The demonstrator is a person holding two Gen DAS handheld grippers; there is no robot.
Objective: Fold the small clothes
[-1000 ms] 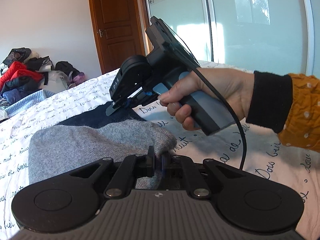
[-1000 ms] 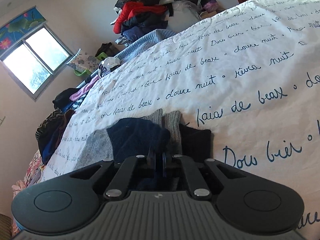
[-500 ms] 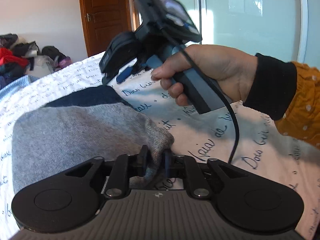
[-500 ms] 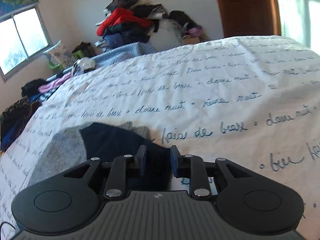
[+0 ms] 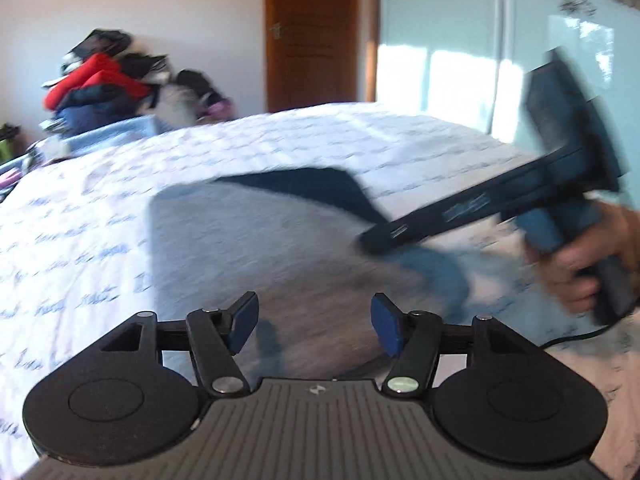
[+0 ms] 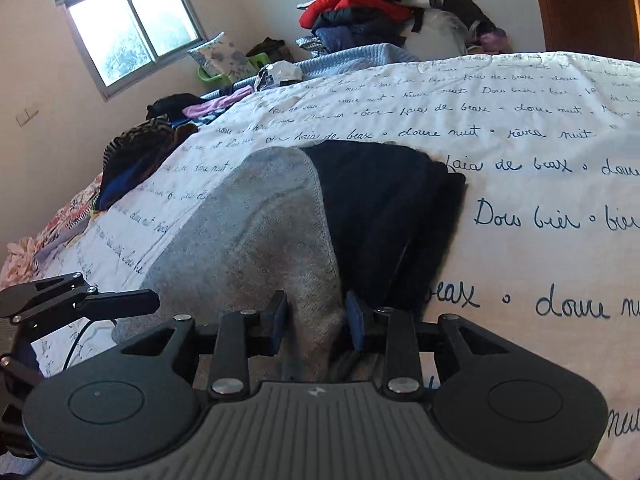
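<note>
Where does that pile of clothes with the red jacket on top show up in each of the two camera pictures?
Left wrist view: the clothes pile sits at upper left, against the wall beyond the bed.
Right wrist view: the clothes pile is at top centre, again past the bed's far edge.
Shared landmark: the grey and navy garment lying on the bed, in front of both tools.

The left wrist view is smeared with blur all over, and sunlight makes bright patches on the glass doors (image 5: 460,80) at the upper right. The right wrist view is sharp. Daylight comes from the window (image 6: 132,24) at the upper left. Edges bend round.
</note>
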